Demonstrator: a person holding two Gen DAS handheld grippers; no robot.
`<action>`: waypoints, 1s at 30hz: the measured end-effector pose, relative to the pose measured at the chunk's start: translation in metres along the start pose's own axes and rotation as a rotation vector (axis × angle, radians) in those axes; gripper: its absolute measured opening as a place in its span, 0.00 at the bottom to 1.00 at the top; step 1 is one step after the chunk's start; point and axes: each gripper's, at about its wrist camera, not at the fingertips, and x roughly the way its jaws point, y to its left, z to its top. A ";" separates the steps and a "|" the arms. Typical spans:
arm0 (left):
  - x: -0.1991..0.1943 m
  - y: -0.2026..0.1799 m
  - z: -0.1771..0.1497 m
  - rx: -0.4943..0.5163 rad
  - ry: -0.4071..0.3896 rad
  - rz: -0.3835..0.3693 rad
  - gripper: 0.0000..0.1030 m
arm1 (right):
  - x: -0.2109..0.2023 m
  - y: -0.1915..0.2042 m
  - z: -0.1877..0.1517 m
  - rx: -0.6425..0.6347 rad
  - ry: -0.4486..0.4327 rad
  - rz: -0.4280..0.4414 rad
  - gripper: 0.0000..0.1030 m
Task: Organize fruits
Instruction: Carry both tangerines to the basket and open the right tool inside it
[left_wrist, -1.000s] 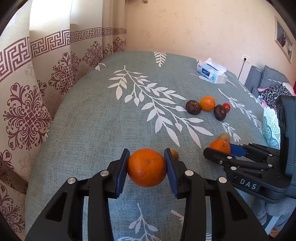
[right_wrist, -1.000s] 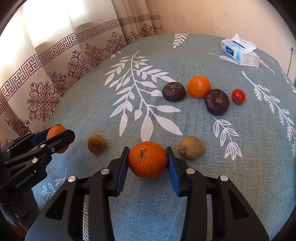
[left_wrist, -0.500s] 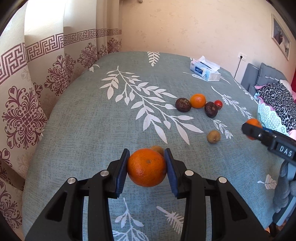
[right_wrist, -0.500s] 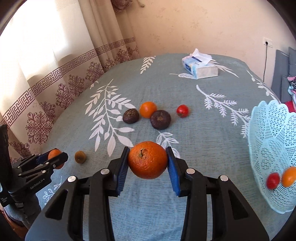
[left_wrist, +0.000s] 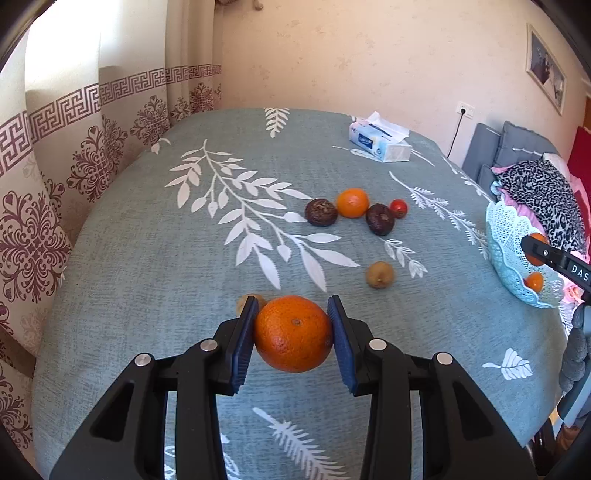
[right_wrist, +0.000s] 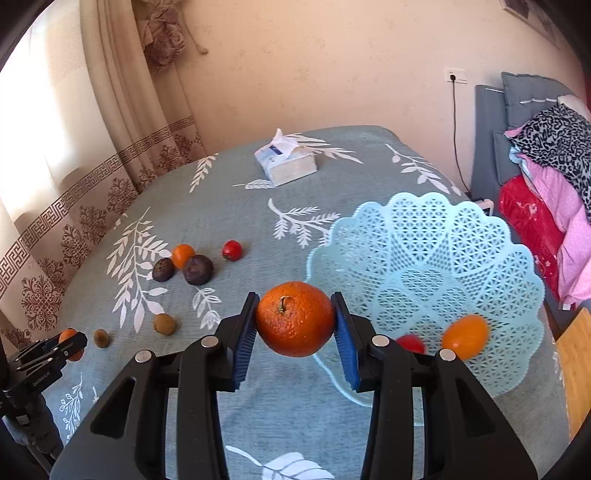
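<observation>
My left gripper (left_wrist: 293, 334) is clamped on an orange (left_wrist: 293, 333), both blue pads pressed to its sides, held over the near part of the table (left_wrist: 155, 280). A kiwi (left_wrist: 248, 301) peeks out just behind my left pad at 11 o'clock, and a second kiwi (left_wrist: 379, 274) lies near at 1 o'clock. Farther off at 12 to 1 o'clock sits a cluster: two dark fruits (left_wrist: 320, 212), a small orange (left_wrist: 352, 202) between them and a tomato (left_wrist: 399, 208) at the right end. A tissue box (left_wrist: 380, 143) stands at the far edge.

My right gripper (right_wrist: 295, 319) is closed on its own orange (right_wrist: 295, 318), stem toward the camera, held at the near-left edge of the pale blue basket (right_wrist: 461, 240), which spreads from 1 to 3 o'clock. In the basket lie an orange fruit (right_wrist: 465, 336), blurred, and a red one (right_wrist: 410, 343) partly hidden behind my right finger. From here the cluster lies at 10 o'clock, and the left gripper shows small at 8 o'clock by the table edge.

In the left view the basket sits at 3 o'clock, with the tip of my right gripper in front of it.
</observation>
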 end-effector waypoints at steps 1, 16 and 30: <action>0.000 -0.003 0.001 0.002 -0.002 -0.004 0.38 | -0.004 -0.007 -0.001 0.009 -0.003 -0.012 0.39; -0.002 -0.050 0.012 0.068 -0.009 -0.062 0.38 | -0.020 -0.075 -0.017 0.108 0.005 -0.098 0.40; 0.000 -0.099 0.026 0.145 -0.024 -0.128 0.38 | -0.039 -0.096 -0.012 0.194 -0.065 -0.105 0.46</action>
